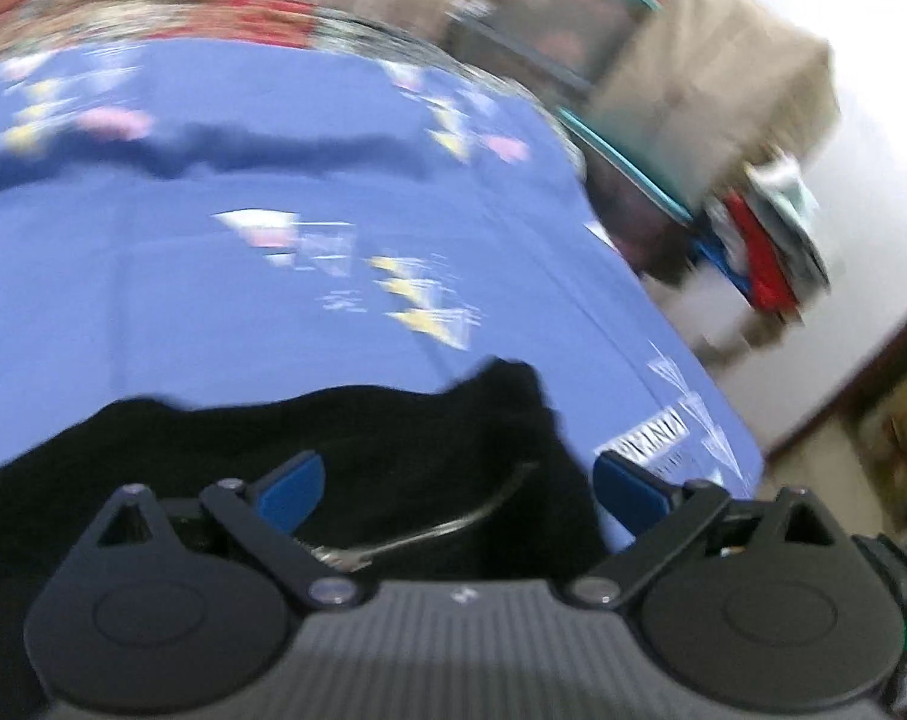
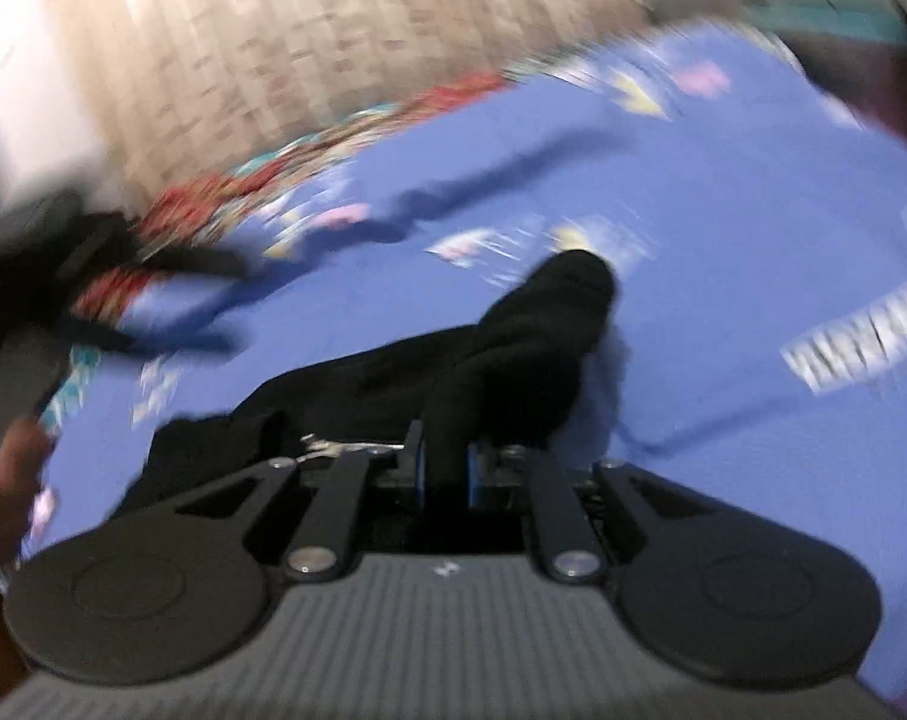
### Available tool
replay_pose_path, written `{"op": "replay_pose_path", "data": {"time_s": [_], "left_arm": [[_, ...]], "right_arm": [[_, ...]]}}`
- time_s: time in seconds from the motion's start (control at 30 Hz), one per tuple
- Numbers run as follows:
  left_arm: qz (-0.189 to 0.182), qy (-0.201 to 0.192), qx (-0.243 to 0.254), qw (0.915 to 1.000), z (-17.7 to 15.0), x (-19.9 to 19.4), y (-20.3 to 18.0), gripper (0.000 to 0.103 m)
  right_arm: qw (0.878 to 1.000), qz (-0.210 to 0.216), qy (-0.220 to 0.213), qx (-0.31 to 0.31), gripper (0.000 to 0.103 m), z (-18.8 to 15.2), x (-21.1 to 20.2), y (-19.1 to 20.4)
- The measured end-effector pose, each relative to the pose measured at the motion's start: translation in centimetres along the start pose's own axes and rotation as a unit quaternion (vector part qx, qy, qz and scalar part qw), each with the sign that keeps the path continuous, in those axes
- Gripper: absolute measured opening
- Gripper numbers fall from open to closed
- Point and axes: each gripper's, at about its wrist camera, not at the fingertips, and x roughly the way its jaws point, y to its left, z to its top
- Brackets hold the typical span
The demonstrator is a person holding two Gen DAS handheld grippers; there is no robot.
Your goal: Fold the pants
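The black pants [image 1: 345, 438] lie bunched on a blue patterned bedsheet [image 1: 213, 276], right under the near edge of the left wrist view. My left gripper [image 1: 459, 489] hovers over them with its blue pads wide apart; no cloth is pinched between them. In the right wrist view my right gripper [image 2: 449, 471] is shut on a ridge of the black pants [image 2: 513, 336], which rises from between the pads to a peak ahead. At that view's left edge, blurred, my left gripper [image 2: 234, 305] shows with spread fingers. Both views are smeared by motion.
The blue bedsheet [image 2: 723, 240] covers a bed with a red floral cover [image 1: 243, 12] at its far edge. Beyond the bed's right side stand a teal-rimmed bin [image 1: 621, 138], a beige box [image 1: 711, 90] and stacked clothes [image 1: 765, 264]. A hand [image 2: 3, 480] shows at the left.
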Motion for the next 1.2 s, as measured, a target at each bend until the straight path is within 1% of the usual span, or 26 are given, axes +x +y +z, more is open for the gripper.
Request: {"op": "replay_pose_path", "data": {"time_s": [0.1, 0.17, 0.2, 0.27, 0.3, 0.33, 0.37, 0.43, 0.47, 0.5, 0.53, 0.57, 0.6, 0.67, 0.8, 0.87, 0.9, 1.0, 1.1, 1.17, 1.2], "left_arm": [[-0.004, 0.022, 0.031, 0.9993, 1.0, 2.0, -2.5, 0.103], [0.009, 0.046, 0.047, 0.9978, 1.2, 3.6, -3.6, 0.102], [0.022, 0.059, 0.054, 0.9966, 1.2, 4.4, -3.9, 0.099], [0.042, 0.078, 0.050, 0.9948, 1.0, 5.7, -3.6, 0.076], [0.044, 0.085, 0.041, 0.9946, 0.8, 6.2, -3.2, 0.043], [0.046, 0.087, 0.029, 0.9947, 0.6, 6.3, -2.6, 0.017], [0.042, 0.082, 0.021, 0.9955, 0.5, 5.7, -1.8, 0.015], [0.029, 0.062, 0.003, 0.9977, 0.3, 4.3, -0.7, 0.014], [0.026, 0.056, -0.005, 0.9981, 0.2, 3.6, -0.2, 0.014], [0.020, 0.052, -0.014, 0.9984, 0.2, 2.9, 0.5, 0.013], [0.013, 0.046, -0.023, 0.9986, 0.0, 2.0, 1.2, 0.013], [0.010, 0.039, -0.028, 0.9988, 0.1, 1.2, 1.8, 0.013], [0.009, 0.034, -0.034, 0.9988, 0.0, 0.4, 2.4, 0.013], [0.006, 0.013, -0.047, 0.9988, -0.2, -1.7, 3.8, 0.013], [-0.003, -0.039, -0.093, 0.9949, -0.5, -7.2, 8.0, 0.014], [0.003, -0.054, -0.112, 0.9922, -1.1, -9.5, 10.3, 0.014], [0.014, -0.060, -0.119, 0.9910, -1.5, -10.6, 11.5, 0.014], [0.047, -0.056, -0.146, 0.9866, -3.5, -12.4, 15.2, 0.014], [0.075, -0.035, -0.186, 0.9792, -6.1, -12.4, 18.9, 0.015], [0.092, -0.017, -0.206, 0.9740, -7.9, -11.3, 20.7, 0.017], [0.100, -0.012, -0.218, 0.9709, -8.8, -10.7, 21.5, 0.024]], "right_arm": [[0.998, 0.003, 0.001, -0.070, 0.015, -0.5, 0.4, 2.8], [0.995, 0.010, -0.003, -0.095, 0.015, -0.9, 0.2, 3.9], [0.994, 0.013, -0.007, -0.105, 0.015, -1.1, 0.0, 4.2], [0.993, 0.020, -0.013, -0.119, 0.015, -1.3, -0.5, 4.6], [0.992, 0.025, -0.015, -0.124, 0.015, -1.4, -0.7, 4.6], [0.991, 0.026, -0.016, -0.128, 0.015, -1.4, -0.9, 4.6], [0.991, 0.022, -0.017, -0.131, 0.016, -1.5, -1.0, 4.4], [0.992, 0.028, -0.022, -0.122, 0.027, -1.6, -1.2, 3.7], [0.992, 0.033, -0.021, -0.118, 0.036, -1.7, -1.1, 3.6], [0.992, 0.032, -0.017, -0.118, 0.053, -1.9, -1.0, 3.3], [0.992, 0.026, -0.013, -0.122, 0.048, -2.1, -0.7, 3.5], [0.992, 0.026, -0.004, -0.124, 0.039, -2.1, -0.3, 3.9], [0.992, 0.037, 0.004, -0.120, 0.013, -1.8, -0.1, 4.4], [0.990, 0.067, 0.002, -0.120, 0.014, -1.2, -0.5, 6.1], [0.980, 0.124, -0.007, -0.156, 0.014, 0.5, -0.6, 10.5], [0.973, 0.152, 0.003, -0.173, 0.014, 1.0, 0.3, 12.8], [0.970, 0.162, 0.010, -0.182, 0.014, 1.0, 1.0, 14.0], [0.958, 0.182, 0.045, -0.215, 0.014, 0.1, 3.5, 17.3], [0.946, 0.189, 0.094, -0.246, 0.015, -1.7, 6.3, 19.5], [0.937, 0.191, 0.127, -0.265, 0.020, -3.0, 8.1, 20.2], [0.933, 0.191, 0.140, -0.271, 0.027, -3.5, 8.8, 20.5]]}}
